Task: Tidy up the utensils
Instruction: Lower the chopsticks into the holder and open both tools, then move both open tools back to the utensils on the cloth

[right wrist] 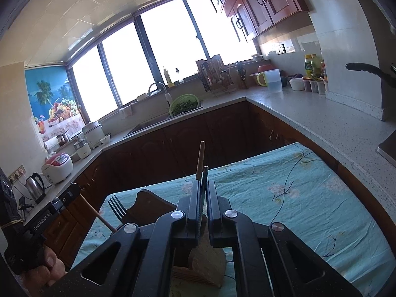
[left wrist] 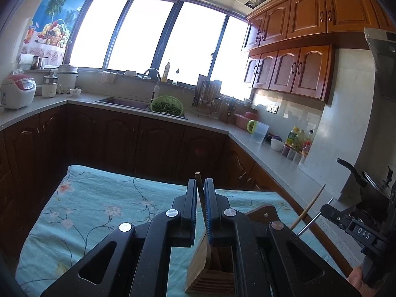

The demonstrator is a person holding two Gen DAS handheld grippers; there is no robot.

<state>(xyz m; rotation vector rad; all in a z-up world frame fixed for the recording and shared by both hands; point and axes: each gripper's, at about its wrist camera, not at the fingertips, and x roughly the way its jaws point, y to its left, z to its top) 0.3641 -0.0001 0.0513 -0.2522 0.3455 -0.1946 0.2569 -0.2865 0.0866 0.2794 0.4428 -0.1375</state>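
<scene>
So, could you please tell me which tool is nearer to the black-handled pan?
Right. The right tool is on the pan's side of the table, close in front of it; the left tool is farther off, beyond the right one.

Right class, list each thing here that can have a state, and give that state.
Left gripper: shut on a wooden chopstick.
Right gripper: shut on two sticks, one wooden, one dark.
Fork: upright, prongs up.
Wall cupboards: doors shut.
Jug: part full of water.
Green colander: holding greens.
</scene>
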